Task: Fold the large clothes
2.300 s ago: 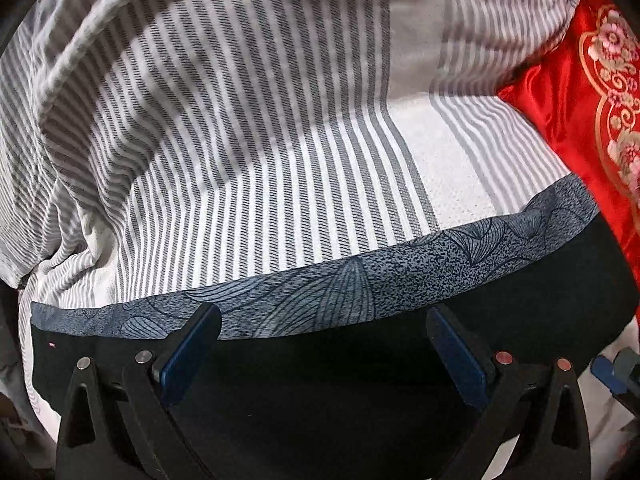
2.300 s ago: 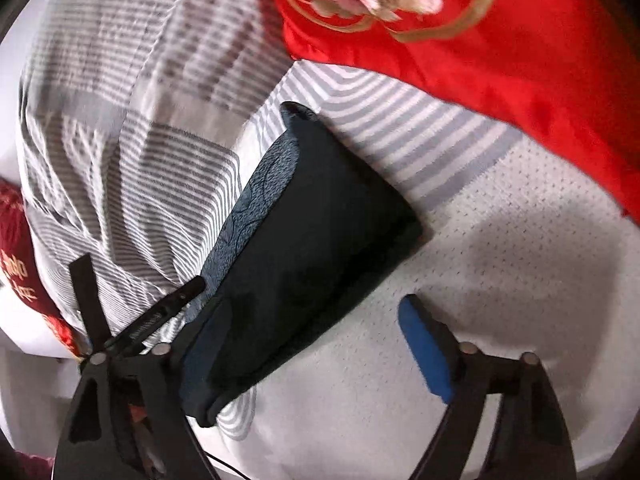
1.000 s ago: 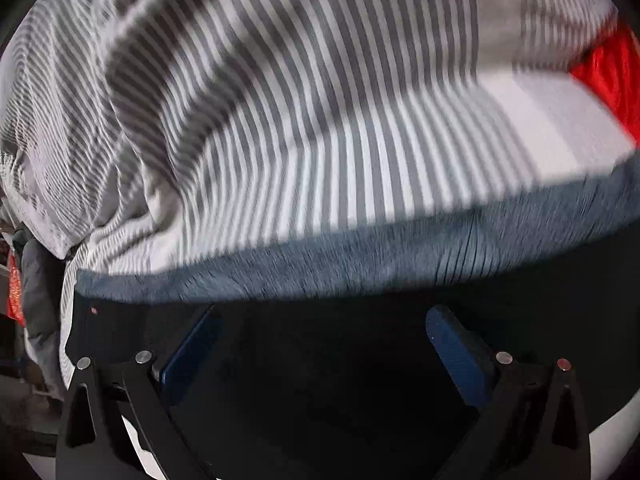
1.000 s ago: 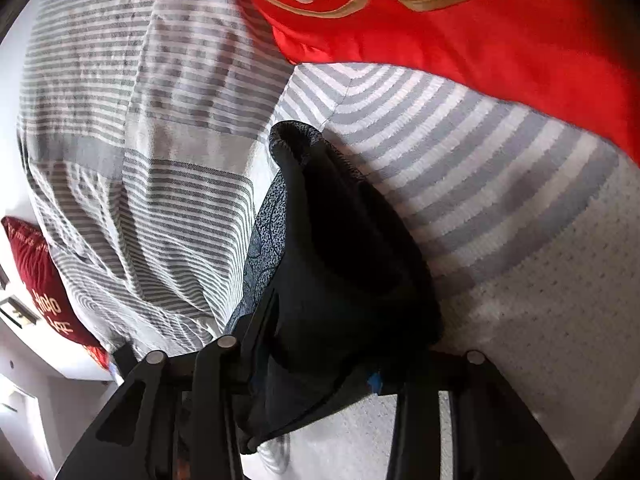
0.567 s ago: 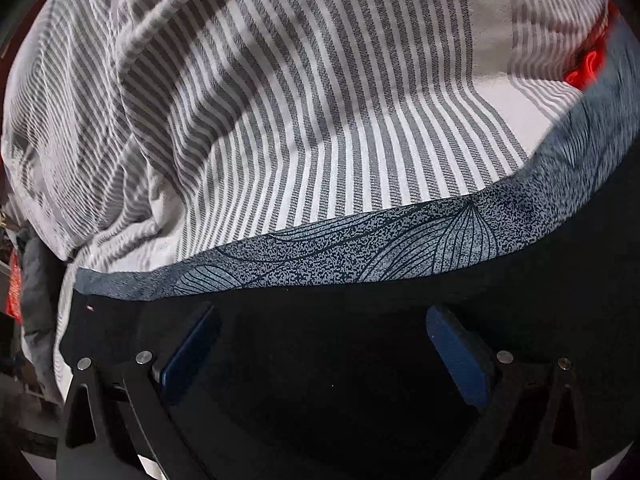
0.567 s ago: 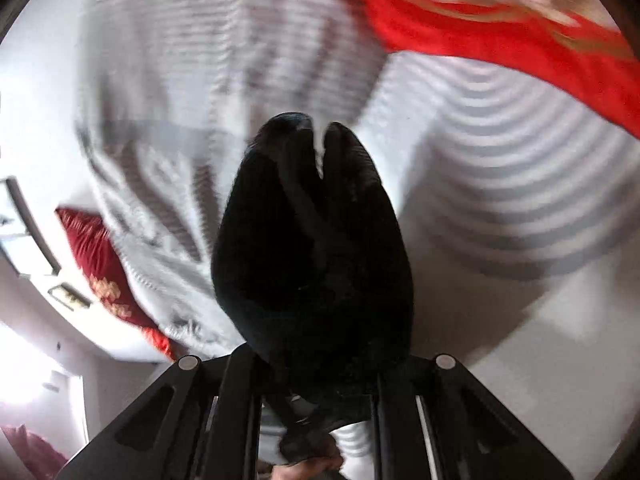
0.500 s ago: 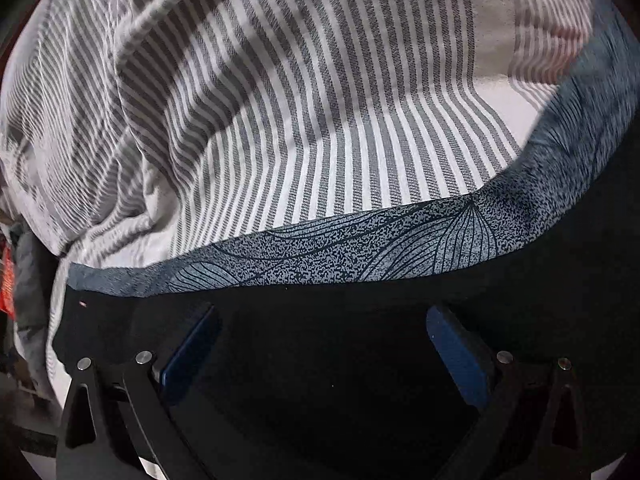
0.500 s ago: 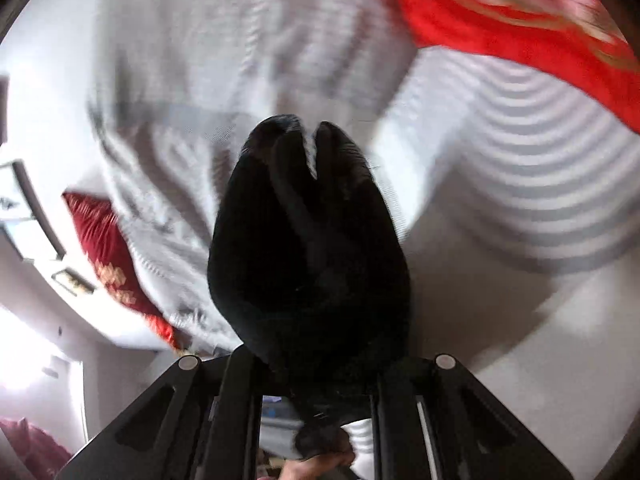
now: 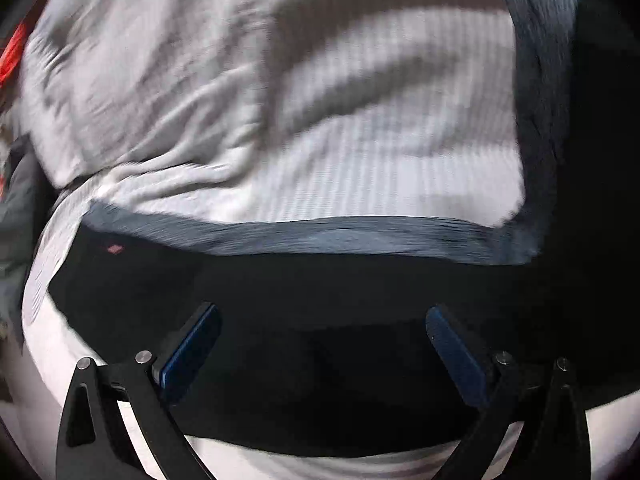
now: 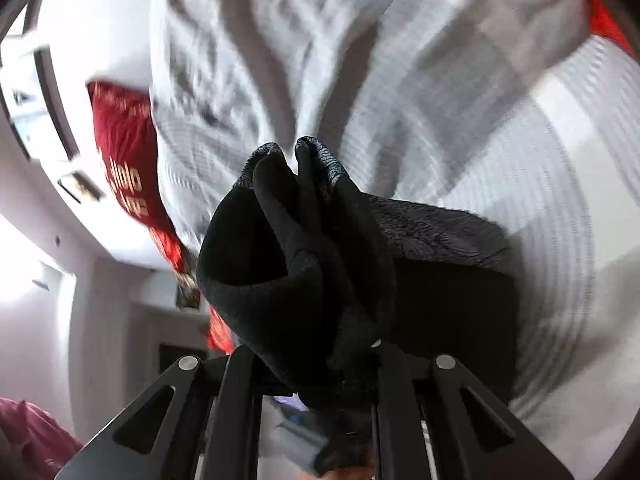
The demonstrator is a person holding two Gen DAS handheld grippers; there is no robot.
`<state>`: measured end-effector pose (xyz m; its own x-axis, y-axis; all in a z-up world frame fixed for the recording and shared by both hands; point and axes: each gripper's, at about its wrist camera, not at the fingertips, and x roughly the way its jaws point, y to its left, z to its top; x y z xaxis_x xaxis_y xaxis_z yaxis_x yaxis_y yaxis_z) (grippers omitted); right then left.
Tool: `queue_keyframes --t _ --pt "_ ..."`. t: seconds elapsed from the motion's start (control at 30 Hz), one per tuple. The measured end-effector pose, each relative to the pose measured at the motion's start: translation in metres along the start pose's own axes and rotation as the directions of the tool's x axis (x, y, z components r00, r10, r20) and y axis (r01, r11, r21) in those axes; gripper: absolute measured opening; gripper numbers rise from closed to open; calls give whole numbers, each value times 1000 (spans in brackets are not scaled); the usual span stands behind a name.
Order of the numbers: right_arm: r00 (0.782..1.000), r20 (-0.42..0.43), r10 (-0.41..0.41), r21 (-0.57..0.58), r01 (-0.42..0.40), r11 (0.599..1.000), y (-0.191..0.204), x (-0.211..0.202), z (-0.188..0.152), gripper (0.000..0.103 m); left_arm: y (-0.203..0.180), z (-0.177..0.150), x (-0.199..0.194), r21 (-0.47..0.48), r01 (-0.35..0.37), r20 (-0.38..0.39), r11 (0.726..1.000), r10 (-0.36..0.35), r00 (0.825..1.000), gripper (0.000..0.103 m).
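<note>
Pinching a bunched corner of the garment (image 10: 304, 264), my right gripper (image 10: 316, 364) has its jaws closed on it, the fabric rising ahead of the fingers. My left gripper (image 9: 320, 348) is wide open, holding nothing, above the garment (image 9: 320, 320), whose grey hem runs crosswise just ahead on the striped sheet (image 9: 320, 120).
</note>
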<state>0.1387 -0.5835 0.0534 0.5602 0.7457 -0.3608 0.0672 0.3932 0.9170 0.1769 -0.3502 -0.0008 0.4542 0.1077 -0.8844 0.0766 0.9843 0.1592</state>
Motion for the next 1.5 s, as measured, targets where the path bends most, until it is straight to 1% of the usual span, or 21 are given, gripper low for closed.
queue_keyframes --t 0.1,0.2,0.3,0.4,0.43,0.57,0.6,0.7,0.73,0.77,0.8,0.83,0.87,1.0,1.13,1.23,1.3,1.37,1.4,1.43,1.5 --pt "997 -62 -47 -41 44 998 14 42 -16 13 42 -6 1 -35 -41 -4 999 40 999 103" --pt "984 -135 -120 -108 106 988 23 90 -36 13 94 -18 4 -80 -97 -31 992 95 995 103" --pt "954 -208 -216 -194 177 965 25 139 -61 13 130 -31 12 -128 -132 -72 983 123 990 103" --pt "906 -275 -322 -261 252 932 15 184 -87 13 159 -46 20 -172 -159 -116 972 141 983 103" --pt "880 -290 -376 -283 296 912 8 200 -96 13 168 -52 23 -185 -167 -130 969 144 981 103" --pt "812 -295 -503 -342 402 849 -6 229 -109 14 186 -59 30 -212 -169 -152 963 138 979 103" --pt "804 -292 -517 -351 413 841 -7 233 -109 15 190 -61 32 -218 -168 -158 961 135 978 103" --pt "761 -268 -591 -420 460 783 5 249 -114 25 199 -64 32 -239 -162 -173 957 123 977 103" --pt "742 -265 -616 -450 471 759 9 254 -117 32 203 -64 31 -254 -156 -179 955 113 977 103" --pt "731 -266 -628 -471 470 746 14 260 -117 45 205 -64 30 -265 -153 -181 952 107 978 103" --pt "718 -269 -642 -507 461 728 21 267 -121 52 209 -64 29 -277 -150 -182 949 102 978 103" --pt "713 -273 -645 -538 443 717 29 271 -125 68 213 -62 26 -291 -149 -182 945 98 978 103" --pt "713 -277 -644 -553 431 714 36 272 -129 79 215 -61 25 -294 -151 -181 944 100 978 103" --pt "699 -310 -644 -590 390 707 60 271 -125 80 226 -55 21 -300 -142 -169 943 94 981 103" --pt "722 -319 -614 -634 319 705 87 239 -103 80 237 -52 11 -341 -94 -160 935 41 986 103" --pt "721 -322 -613 -627 323 709 87 235 -73 80 235 -48 2 -361 -43 -134 932 -6 991 103" --pt "699 -338 -630 -613 345 711 77 245 -58 80 225 -44 -1 -357 -3 -112 934 -40 993 103" --pt "685 -373 -625 -603 333 725 68 261 -51 78 211 -40 0 -352 39 -93 935 -77 993 103" --pt "670 -391 -631 -609 326 723 64 270 -50 76 200 -38 3 -348 61 -87 936 -97 991 103" --pt "646 -407 -646 -631 312 710 59 285 -50 72 194 -37 6 -347 73 -86 935 -109 990 103" --pt "619 -420 -663 -654 299 694 54 301 -52 70 180 -35 16 -359 95 -93 928 -137 986 103"
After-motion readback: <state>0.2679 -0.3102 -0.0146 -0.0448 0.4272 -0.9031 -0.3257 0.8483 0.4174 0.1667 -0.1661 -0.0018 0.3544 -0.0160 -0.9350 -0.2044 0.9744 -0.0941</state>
